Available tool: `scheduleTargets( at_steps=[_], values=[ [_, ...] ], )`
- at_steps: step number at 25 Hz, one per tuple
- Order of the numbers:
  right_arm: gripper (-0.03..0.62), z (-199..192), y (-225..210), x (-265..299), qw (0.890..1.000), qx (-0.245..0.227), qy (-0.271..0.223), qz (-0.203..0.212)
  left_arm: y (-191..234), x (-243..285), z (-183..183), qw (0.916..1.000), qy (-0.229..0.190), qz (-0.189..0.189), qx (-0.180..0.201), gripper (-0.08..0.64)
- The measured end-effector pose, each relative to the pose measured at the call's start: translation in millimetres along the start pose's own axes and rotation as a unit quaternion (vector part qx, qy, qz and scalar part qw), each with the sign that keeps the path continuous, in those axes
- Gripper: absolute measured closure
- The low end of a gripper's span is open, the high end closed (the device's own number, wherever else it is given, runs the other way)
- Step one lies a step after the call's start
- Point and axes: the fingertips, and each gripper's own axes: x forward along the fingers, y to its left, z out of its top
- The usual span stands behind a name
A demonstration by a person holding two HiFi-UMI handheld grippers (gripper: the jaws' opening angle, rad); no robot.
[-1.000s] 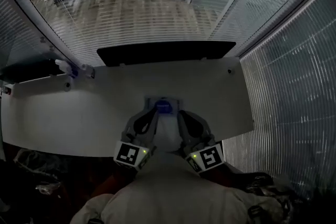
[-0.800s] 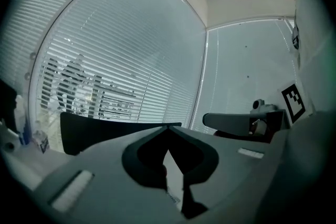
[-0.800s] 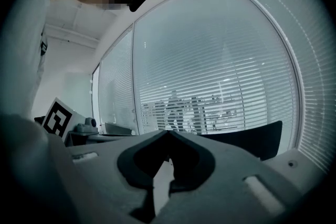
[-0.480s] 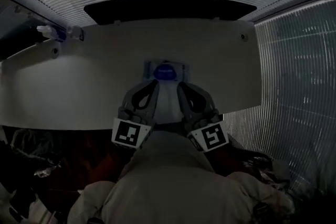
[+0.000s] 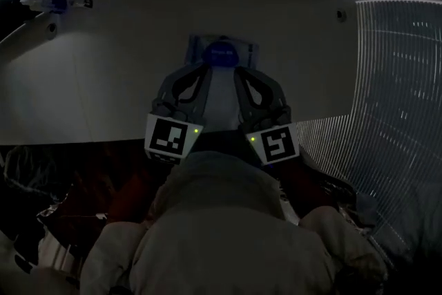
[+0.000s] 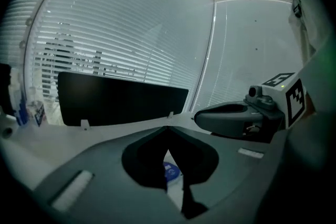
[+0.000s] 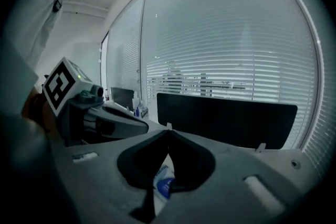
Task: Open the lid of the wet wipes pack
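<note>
The wipes pack (image 5: pixel 222 52) is partly hidden by the left gripper (image 5: pixel 206 70) and right gripper (image 5: pixel 239 71); both are seen closed tight, empty. Bare table (image 5: pixel 103 79) is left open on either side.

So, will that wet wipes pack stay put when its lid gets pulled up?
Probably not alone: the wet wipes pack looks like a soft, flat pouch lying loose on the smooth table, so it may lift or slide. Its blue lid looks rigid; the film around it would likely buckle.

text: none legible | wet wipes pack (image 5: pixel 222 54) print: blurred
</note>
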Motion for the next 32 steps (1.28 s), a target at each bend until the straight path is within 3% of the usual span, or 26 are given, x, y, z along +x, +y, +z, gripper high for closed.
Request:
scheduleTargets(
  at_steps=[6, 15, 25, 28, 32],
  values=[
    [0.592, -58.0, 3.8, 27.3, 0.997, -0.059, 0.054, 0.024, 16.3, 22.6, -66.0, 0.9966, 0.078, 0.015, 0.021, 0.558],
    [0.591, -125.5, 12.1, 56.4, 0.981, -0.128, 0.130, 0.063, 32.0, 54.5, -142.9, 0.9853, 0.166, 0.011, 0.037, 0.557],
    [0.539, -193.1, 19.4, 77.0, 0.958, -0.185, 0.189, 0.107, 46.1, 74.1, -189.8, 0.9734, 0.221, 0.011, 0.058, 0.557],
    [0.496, -202.4, 24.5, 80.8, 0.946, -0.216, 0.202, 0.131, 46.9, 77.4, -198.8, 0.9701, 0.235, 0.012, 0.059, 0.557],
    [0.492, -221.1, 24.2, 86.3, 0.930, -0.256, 0.222, 0.141, 47.6, 80.0, -209.1, 0.9663, 0.250, 0.008, 0.061, 0.557]
  ],
)
